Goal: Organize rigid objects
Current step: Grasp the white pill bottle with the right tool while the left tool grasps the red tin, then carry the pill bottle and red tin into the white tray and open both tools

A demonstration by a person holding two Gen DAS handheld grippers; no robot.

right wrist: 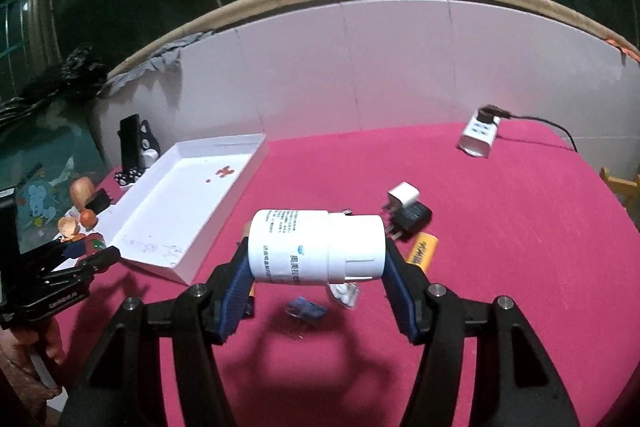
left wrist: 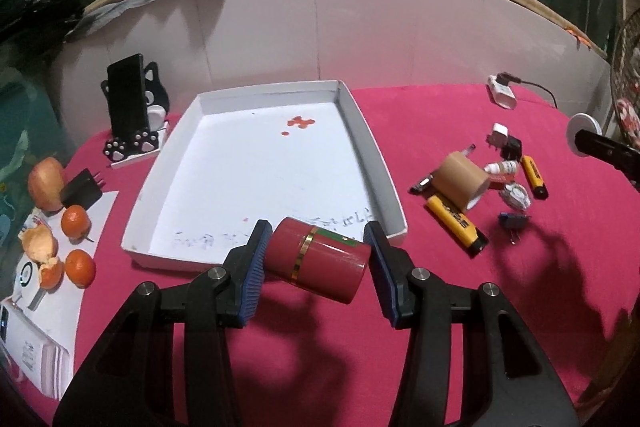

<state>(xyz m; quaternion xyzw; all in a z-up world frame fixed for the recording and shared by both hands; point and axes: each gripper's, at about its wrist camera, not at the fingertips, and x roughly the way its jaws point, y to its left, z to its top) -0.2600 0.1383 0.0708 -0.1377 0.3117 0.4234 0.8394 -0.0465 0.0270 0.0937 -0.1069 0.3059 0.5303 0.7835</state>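
Red can (left wrist: pixel 318 259) and white bottle (right wrist: pixel 316 247) held sideways above the cloth.

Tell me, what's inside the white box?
The white box holds no objects, only red stains and scribbled writing. The red can in the left gripper hides part of its near edge.

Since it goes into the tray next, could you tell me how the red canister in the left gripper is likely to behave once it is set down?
The red canister is a smooth cylinder held on its side, so it would probably roll if released that way on the white tray. Its glossy wall looks slippery. It seems rigid, keeping its shape between the left gripper pads.
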